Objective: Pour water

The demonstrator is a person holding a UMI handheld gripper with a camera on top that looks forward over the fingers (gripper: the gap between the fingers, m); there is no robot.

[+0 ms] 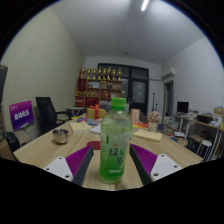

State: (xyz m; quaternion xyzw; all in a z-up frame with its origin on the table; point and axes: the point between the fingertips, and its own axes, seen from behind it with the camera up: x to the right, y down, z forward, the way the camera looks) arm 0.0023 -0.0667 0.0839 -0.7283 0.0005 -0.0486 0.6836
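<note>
Gripper view showed a green-capped plastic bottle point(116, 140) standing upright on the table point(45, 148), long axis vertical. It stood directly between the gripper point(115, 166) fingers; whether the jaws clenched it could not be told.

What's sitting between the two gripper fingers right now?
In the gripper view, a green-capped bottle stands upright between the fingers; whether they press it is unclear.

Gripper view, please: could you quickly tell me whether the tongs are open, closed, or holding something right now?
Tongs: closed on the green-capped bottle, with both pads against its sides; it stands upright above the table.
</note>
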